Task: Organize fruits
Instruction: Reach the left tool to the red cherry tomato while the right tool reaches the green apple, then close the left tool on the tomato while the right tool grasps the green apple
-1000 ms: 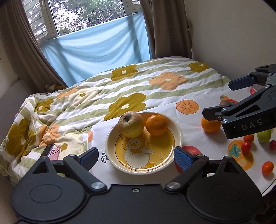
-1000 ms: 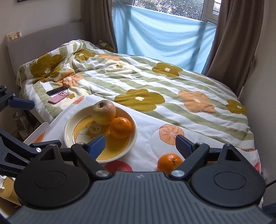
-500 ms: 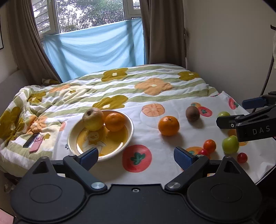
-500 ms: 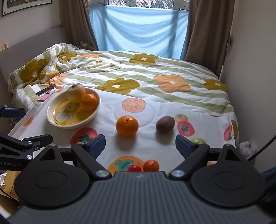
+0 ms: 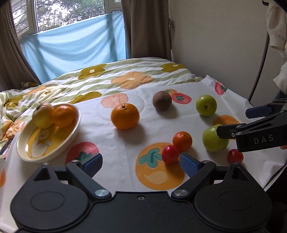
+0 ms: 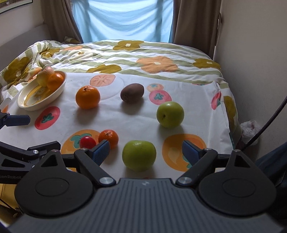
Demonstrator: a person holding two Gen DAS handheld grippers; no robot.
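Inside bowl (image 5: 71,136), yellowish apple (image 5: 43,117), orange (image 5: 63,116), touching

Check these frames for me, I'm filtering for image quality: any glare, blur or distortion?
Left wrist view: daylight from the window, which is washed out; soft shadows under the large orange; fisheye bends the edges. Right wrist view: sharp on the near green apple, no blur; bowl stretched by the fisheye near the edge.
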